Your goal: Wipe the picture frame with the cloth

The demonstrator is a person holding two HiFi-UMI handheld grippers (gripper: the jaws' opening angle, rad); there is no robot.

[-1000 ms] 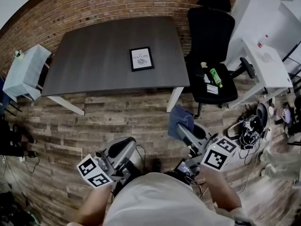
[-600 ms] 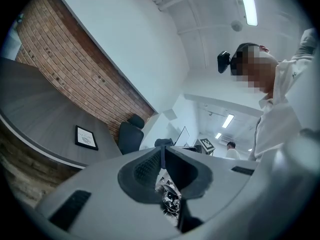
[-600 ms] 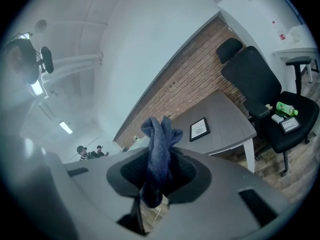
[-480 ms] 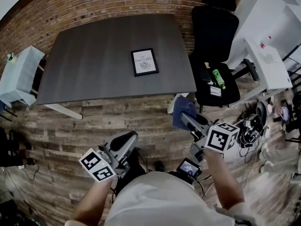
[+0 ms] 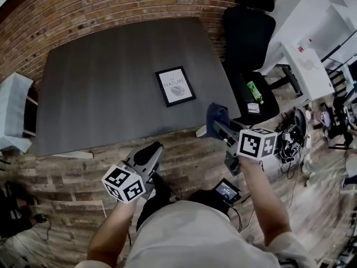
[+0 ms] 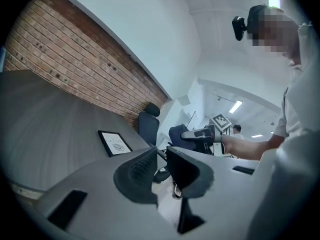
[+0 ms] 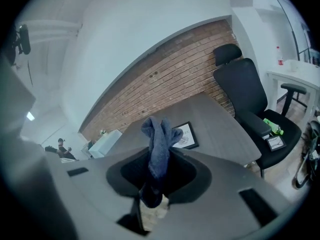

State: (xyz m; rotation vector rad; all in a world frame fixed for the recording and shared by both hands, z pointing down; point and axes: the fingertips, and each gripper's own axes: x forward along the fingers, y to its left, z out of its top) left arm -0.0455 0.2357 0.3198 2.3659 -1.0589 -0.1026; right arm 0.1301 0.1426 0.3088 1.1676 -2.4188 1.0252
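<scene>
The black picture frame (image 5: 175,86) with a white print lies flat on the dark grey table (image 5: 100,82), right of its middle. My right gripper (image 5: 215,123) is shut on a blue cloth (image 5: 216,115) that hangs just off the table's front right corner, short of the frame. In the right gripper view the cloth (image 7: 159,144) stands bunched between the jaws, with the frame (image 7: 187,135) behind it. My left gripper (image 5: 152,151) hovers over the floor before the table's front edge; its jaws (image 6: 161,170) stand slightly apart with nothing between them. The frame (image 6: 115,143) lies ahead of it.
A black office chair (image 5: 248,38) stands right of the table, with a green bottle (image 5: 255,92) and papers on its seat. A white desk (image 5: 307,66) and cables lie further right. A pale cabinet (image 5: 11,113) stands at the table's left end. Brick wall behind.
The table and frame have come closer in the head view. My right gripper with the cloth has risen to the table's front right corner. The left gripper has moved slightly forward.
</scene>
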